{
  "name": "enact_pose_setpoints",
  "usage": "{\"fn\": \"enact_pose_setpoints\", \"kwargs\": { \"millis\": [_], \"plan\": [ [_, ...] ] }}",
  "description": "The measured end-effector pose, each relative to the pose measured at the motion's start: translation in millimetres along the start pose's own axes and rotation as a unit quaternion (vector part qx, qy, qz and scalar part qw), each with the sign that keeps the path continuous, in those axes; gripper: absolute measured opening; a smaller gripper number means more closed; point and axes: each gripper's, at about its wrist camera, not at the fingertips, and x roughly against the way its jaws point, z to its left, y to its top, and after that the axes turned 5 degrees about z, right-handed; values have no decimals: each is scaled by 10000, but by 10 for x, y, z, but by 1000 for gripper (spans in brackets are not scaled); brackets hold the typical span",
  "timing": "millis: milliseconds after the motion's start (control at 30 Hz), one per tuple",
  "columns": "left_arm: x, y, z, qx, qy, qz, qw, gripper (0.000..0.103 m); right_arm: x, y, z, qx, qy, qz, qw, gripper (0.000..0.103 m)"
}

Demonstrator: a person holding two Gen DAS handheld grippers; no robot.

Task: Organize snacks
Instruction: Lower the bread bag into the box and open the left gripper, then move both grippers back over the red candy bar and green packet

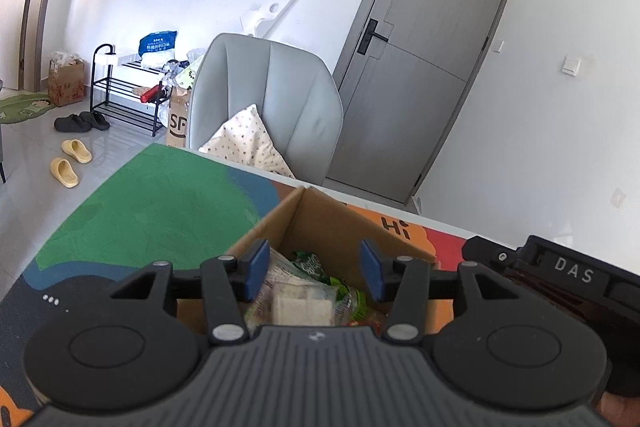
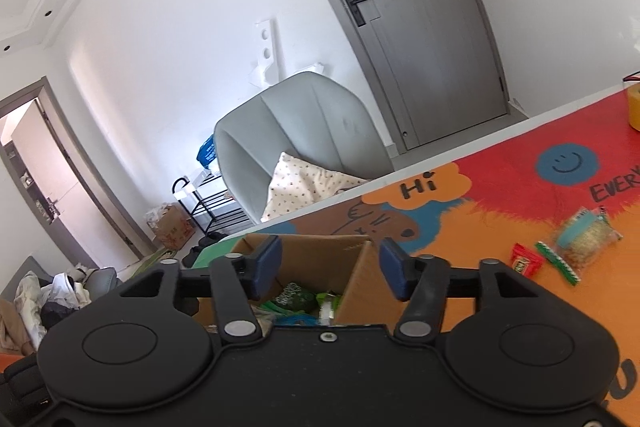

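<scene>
An open cardboard box [image 1: 320,223] stands on the colourful table mat [image 1: 160,195] and holds several snack packets, a pale wrapped one [image 1: 304,301] and green ones [image 1: 308,261]. My left gripper [image 1: 314,269] is open and empty just above the box. My right gripper [image 2: 330,269] is open and empty over the same box [image 2: 316,259], with green packets [image 2: 296,295] inside. Three snacks lie on the mat to the right: a red packet [image 2: 526,259], a green stick packet [image 2: 558,263] and a clear bag of pale snacks [image 2: 586,237].
The right gripper's body [image 1: 568,275] shows at the right of the left wrist view. A grey chair [image 1: 272,99] with a cushion stands past the table's far edge. A yellow tape roll [image 2: 634,107] sits at the far right. A shoe rack [image 1: 120,87] and a door [image 1: 420,67] are behind.
</scene>
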Motion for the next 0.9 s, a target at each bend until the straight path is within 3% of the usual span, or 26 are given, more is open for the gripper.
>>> {"fn": "enact_pose_setpoints", "kwargs": {
  "millis": [100,233,433,667,900],
  "plan": [
    [-6,-39,-77,-32,-25,20,10000,60,48,-18,-117,-78,-79,17,9999,60],
    [-30,-92,-228,-112,-74,43,9999,73,146,-45,-314,-226,-241,40,9994,72],
    [-63,-202,-457,-217,-39,87,9997,86,279,-104,-611,-392,-378,149,9984,80],
    [-107,-370,-666,-371,132,309,9987,89,428,-179,-838,-421,-471,286,9976,90],
    [-56,-482,-887,-524,10,332,9981,89,548,-225,-1055,-512,-643,291,9962,96]
  ]
}}
